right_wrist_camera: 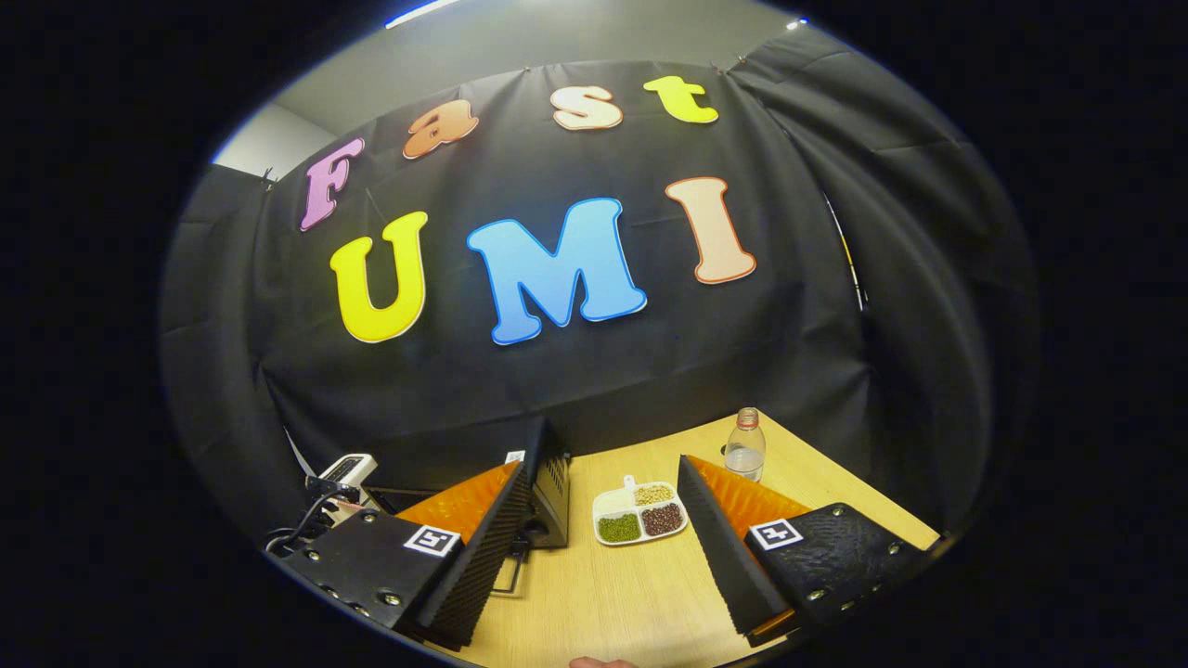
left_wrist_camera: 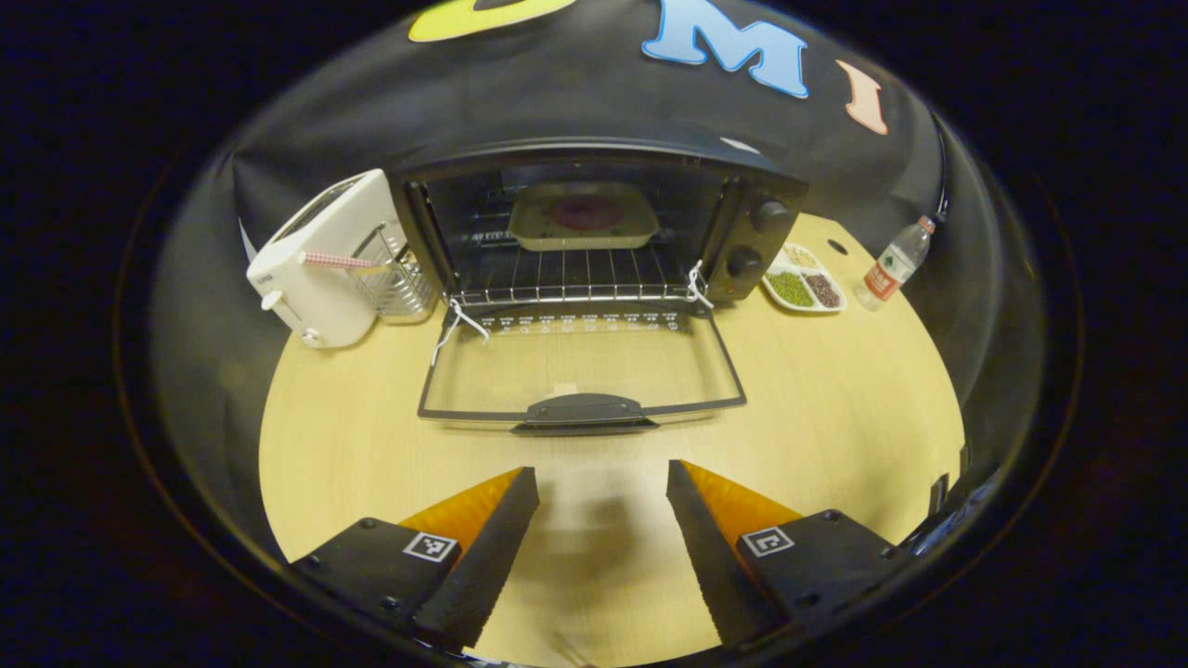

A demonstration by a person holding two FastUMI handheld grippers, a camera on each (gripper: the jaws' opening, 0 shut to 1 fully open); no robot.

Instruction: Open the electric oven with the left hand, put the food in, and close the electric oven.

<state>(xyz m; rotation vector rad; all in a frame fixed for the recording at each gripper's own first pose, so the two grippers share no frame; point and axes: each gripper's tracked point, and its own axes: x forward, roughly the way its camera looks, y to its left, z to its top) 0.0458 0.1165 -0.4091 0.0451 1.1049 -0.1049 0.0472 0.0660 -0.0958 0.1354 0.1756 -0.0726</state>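
The black electric oven (left_wrist_camera: 594, 232) sits in the upper centre of the left gripper view, on the pale wooden table (left_wrist_camera: 835, 408). Its glass door with a black handle (left_wrist_camera: 583, 410) lies folded down flat toward the camera. The food, a shallow beige tray with something dark red in it (left_wrist_camera: 583, 215), already rests on the wire rack (left_wrist_camera: 571, 278) deep inside the cavity.

What remains, by my reading, is closing. The door is hinged, stiff and fairly light, but its glass panel is smooth and breakable. The handle at mid-frame is the sensible place to hold or push up from beneath, and it should be eased shut instead of slammed. White strings (left_wrist_camera: 459, 320) tied at the rack corners could snag in the hinge.

The left gripper (left_wrist_camera: 601, 482), at the bottom of its view, is spread wide with nothing between its fingers, hovering short of the handle and touching nothing. The right gripper (right_wrist_camera: 608, 487), low in the right gripper view, is likewise released and empty, raised above the table with a white divided dish of beans (right_wrist_camera: 640, 512) beyond it
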